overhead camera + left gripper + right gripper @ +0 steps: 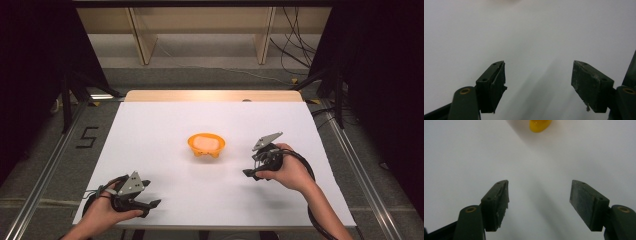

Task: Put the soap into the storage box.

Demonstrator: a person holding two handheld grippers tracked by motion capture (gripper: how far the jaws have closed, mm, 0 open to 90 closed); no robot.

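Leftmost, left gripper (145, 202) low at the near left corner of the table (150, 120), jaws spread wide with nothing between, bare white surface ahead in its own view (537, 82). Mid-table, a little right of centre, the bowl (206, 145): small, orange, glossy, standing on short stubby feet, with a pale pinkish filling inside, too blurred to name. Probably light moulded plastic, stiff at the rim but smooth and so inclined to slip; best taken at the rim on the near right side, one jaw inside the wall and one outside, with a gentle squeeze so as not to tip it off its feet or disturb the filling. Could slide on the smooth white surface if nudged before the grip closes. Further right, right gripper (252, 167) near the bowl but clear of it, pointed towards it, jaws parted and empty; in its own view (539, 202) an orange edge of the bowl (539, 125) showing at the top, well ahead of the pads.
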